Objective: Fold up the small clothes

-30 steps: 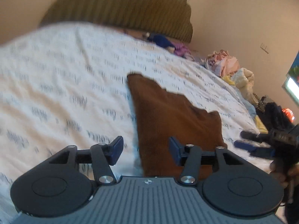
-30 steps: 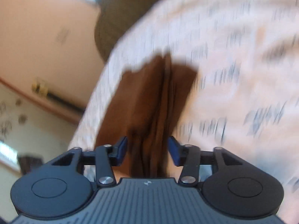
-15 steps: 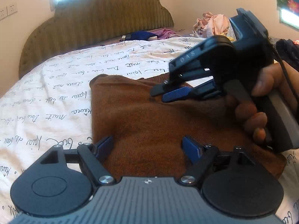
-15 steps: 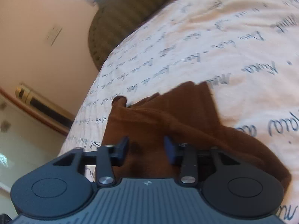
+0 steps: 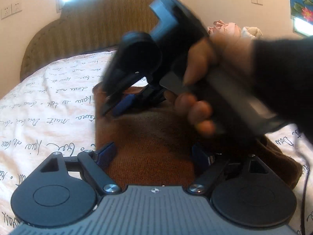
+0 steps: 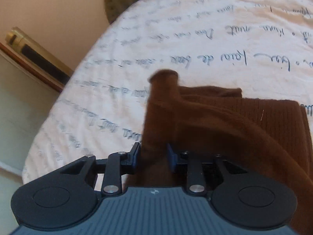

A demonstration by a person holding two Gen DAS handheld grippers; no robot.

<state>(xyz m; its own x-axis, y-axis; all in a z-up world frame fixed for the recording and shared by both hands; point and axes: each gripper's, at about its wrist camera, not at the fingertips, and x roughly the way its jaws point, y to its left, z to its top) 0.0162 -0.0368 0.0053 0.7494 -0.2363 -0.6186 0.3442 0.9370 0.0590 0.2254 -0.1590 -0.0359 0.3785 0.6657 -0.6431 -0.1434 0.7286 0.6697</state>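
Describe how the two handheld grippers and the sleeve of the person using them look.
The left gripper has a grey ribbed body with a small white emblem, two round black discs, black linkage arms with silver screws, and blue pads on its fingertips. The right gripper is built the same; the left wrist view shows its grey-blue housing and a thin dark cable. The hand holding it wears a black sleeve.

Brown garment [image 6: 225, 129] between right gripper [image 6: 152, 156] jaws

Black sleeve [image 5: 283, 82]; black grippers, blue-padded fingers [image 5: 106, 153], silver screws.
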